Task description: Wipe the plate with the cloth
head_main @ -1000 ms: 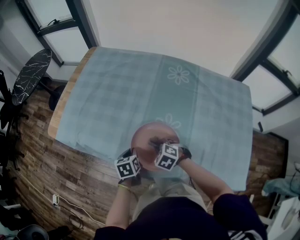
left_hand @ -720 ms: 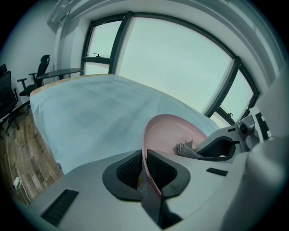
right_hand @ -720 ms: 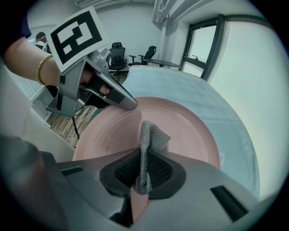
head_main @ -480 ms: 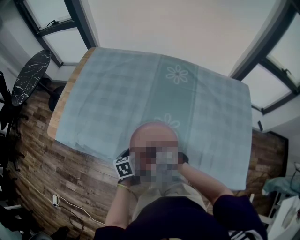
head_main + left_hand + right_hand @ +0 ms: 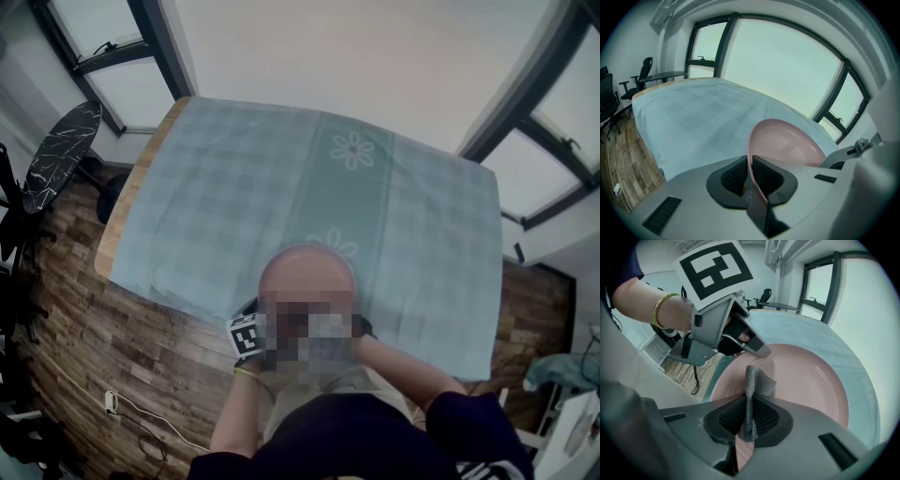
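Near the front edge of the wooden table [image 5: 114, 225], on its teal checked tablecloth [image 5: 234, 187], the head view shows the round pink plate [image 5: 305, 265]; a mosaic patch covers most of both tools.

Left gripper view: the left gripper [image 5: 751, 176] has its jaws clamped on the plate's rim.

Right gripper view: the right gripper [image 5: 749, 420] pinches a grey knitted cloth [image 5: 757, 383], free end over the plate — whether it touches, I cannot tell.

Likely risks: hard wiping could lever the rim out of that narrow pinch, dropping the plate off the front edge — or drag the cloth free.
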Motion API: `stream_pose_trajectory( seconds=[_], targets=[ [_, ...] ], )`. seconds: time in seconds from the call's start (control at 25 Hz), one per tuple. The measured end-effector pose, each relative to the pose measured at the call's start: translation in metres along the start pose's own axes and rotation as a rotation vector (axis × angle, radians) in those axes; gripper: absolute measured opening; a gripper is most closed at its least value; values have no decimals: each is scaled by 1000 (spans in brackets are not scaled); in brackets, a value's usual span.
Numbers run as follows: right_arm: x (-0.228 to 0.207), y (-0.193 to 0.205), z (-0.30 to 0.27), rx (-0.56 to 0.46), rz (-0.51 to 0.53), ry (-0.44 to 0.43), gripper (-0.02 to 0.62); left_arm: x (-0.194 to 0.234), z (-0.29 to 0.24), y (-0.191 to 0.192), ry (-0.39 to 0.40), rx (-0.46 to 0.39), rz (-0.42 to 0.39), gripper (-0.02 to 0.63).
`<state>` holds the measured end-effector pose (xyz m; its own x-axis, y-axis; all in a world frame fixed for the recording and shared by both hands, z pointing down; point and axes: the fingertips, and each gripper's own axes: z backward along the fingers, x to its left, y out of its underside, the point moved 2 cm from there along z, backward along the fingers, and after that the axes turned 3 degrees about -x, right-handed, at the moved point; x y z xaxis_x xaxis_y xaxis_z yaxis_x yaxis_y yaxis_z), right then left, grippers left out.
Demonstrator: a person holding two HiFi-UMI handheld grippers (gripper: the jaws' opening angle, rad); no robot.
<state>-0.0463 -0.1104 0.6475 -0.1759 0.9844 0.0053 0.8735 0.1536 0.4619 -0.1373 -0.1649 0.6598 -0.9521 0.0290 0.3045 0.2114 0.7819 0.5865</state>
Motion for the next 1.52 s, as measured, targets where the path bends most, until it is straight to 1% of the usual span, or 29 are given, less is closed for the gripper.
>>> stream_pose_trajectory(
  seconds=[0.28,0.52,0.72,0.88,1.12,1.32,1.52],
  targets=[
    [14,-2,-1,1,-7,-61,34,0,1,1,-3,-4,2,44],
    [17,-2,0,-6,-44,-106,34,0,0,1,-7,-11,5,45],
    [17,-5,9,-45,-23,-103,34,-1,0,2,-9,-9,7,45],
    [4,-6,20,-69,-30,-61,34,0,0,0,-6,-12,10,46],
    [-36,-2,37,-90,-77,36,34,1,0,1,0,-11,8,46],
    [-74,10,42,-70,-48,134,34,1,-2,2,5,-7,1,46],
    [-104,26,44,-14,-33,220,34,0,-1,1,12,-10,-4,46]
  ],
)
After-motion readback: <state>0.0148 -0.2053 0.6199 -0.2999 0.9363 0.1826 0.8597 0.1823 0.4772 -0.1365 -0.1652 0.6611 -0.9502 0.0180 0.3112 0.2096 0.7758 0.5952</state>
